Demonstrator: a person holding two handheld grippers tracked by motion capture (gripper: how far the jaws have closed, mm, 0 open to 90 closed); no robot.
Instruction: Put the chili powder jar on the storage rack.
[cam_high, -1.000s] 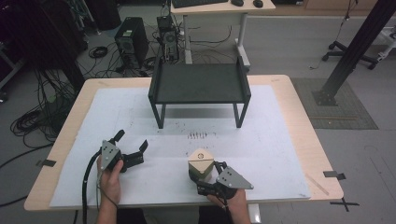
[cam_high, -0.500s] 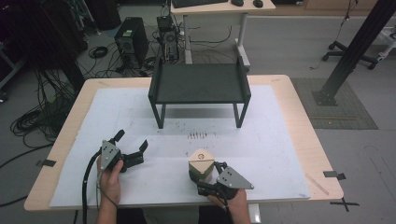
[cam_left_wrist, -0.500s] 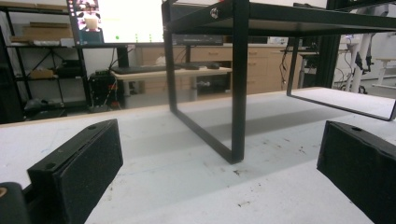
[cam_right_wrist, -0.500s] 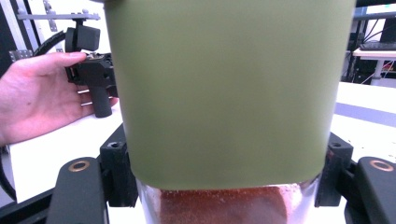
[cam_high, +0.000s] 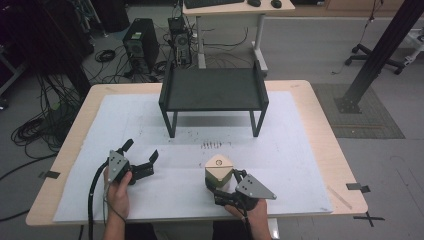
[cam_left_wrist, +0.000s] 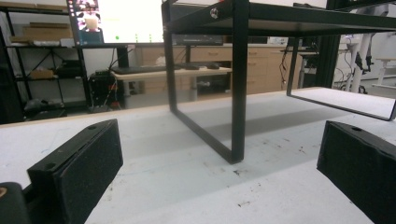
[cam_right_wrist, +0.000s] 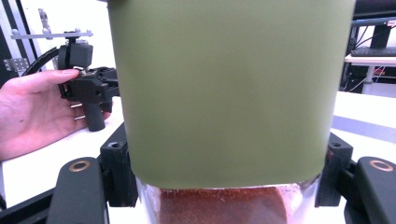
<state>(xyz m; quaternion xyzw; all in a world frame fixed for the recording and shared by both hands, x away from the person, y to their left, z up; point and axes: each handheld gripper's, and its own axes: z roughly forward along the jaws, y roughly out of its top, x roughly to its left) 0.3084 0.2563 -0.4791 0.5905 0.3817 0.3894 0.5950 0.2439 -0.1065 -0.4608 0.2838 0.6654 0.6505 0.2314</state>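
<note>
So the right gripper (cam_high: 220, 181) sits near the front edge of the table at about 5 o'clock in the high view, and its jaws are clamped on a jar (cam_high: 218, 169) with an olive-green lid. The jar's down around 6 o'clock, pretty much dead centre left to right, over the white sheet (cam_high: 300, 150) that covers most of the tabletop; can't tell whether its base actually touches the sheet. In the right gripper view the lid is right up against the camera, with clear glass below it and a reddish-brown powder inside, and a black pad (cam_right_wrist: 121, 172) presses in on either side of the jar. The left gripper (cam_high: 139, 155) is over at 7 o'clock, well apart from the jar, held in the person's left hand (cam_high: 119, 192) with its cable (cam_high: 92, 197) looping back toward the table's near edge. Its jaws are spread wide with nothing between them: in the left gripper view there's just bare, speckled sheet in the gap. Straight ahead of it, around 12 o'clock on the table, stands a black metal shelf rack (cam_high: 214, 89) on thin legs. A little row of dark specks (cam_high: 211, 145) sits on the sheet between the rack and the jar.
</note>
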